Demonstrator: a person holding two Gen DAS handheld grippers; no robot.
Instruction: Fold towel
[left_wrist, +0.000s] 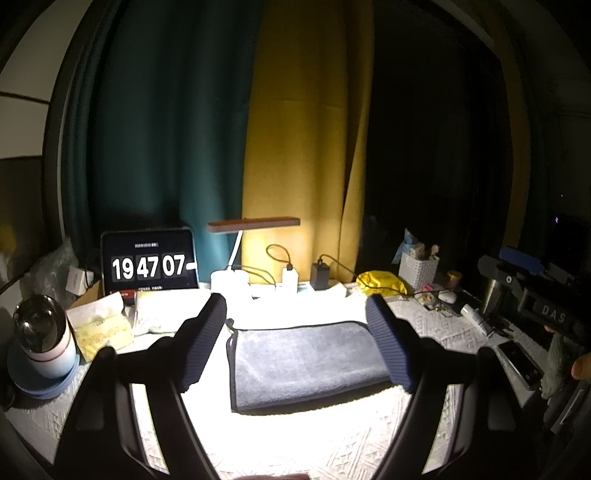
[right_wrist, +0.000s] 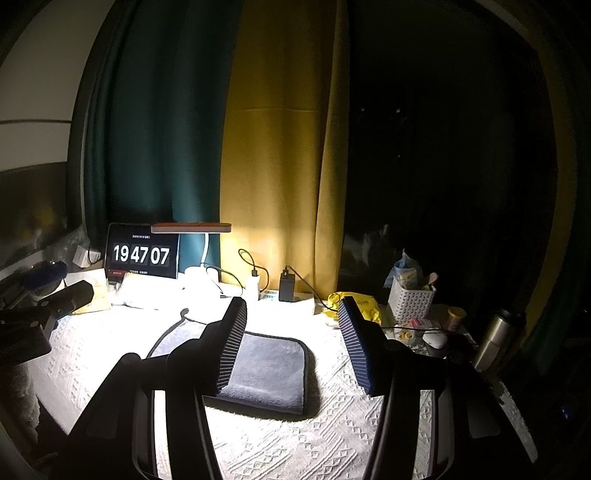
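A grey towel (left_wrist: 303, 363) with a dark hem lies folded flat on the white patterned tablecloth (left_wrist: 295, 443), under the lamp. It also shows in the right wrist view (right_wrist: 269, 373). My left gripper (left_wrist: 295, 314) is open and empty, held above the towel with its fingers spread to either side of it. My right gripper (right_wrist: 291, 306) is open and empty, above the towel's right end. The right gripper's body shows at the right edge of the left wrist view (left_wrist: 532, 295); the left gripper's body shows at the left of the right wrist view (right_wrist: 44, 310).
At the back stand a tablet clock (left_wrist: 149, 264), a desk lamp (left_wrist: 255, 223), chargers (left_wrist: 321, 275), a yellow bag (left_wrist: 382, 282) and a white basket (left_wrist: 419, 271). A tissue pack (left_wrist: 101, 323) and a jar (left_wrist: 44, 336) sit left. A steel flask (right_wrist: 496, 339) and a phone (left_wrist: 521, 362) sit right.
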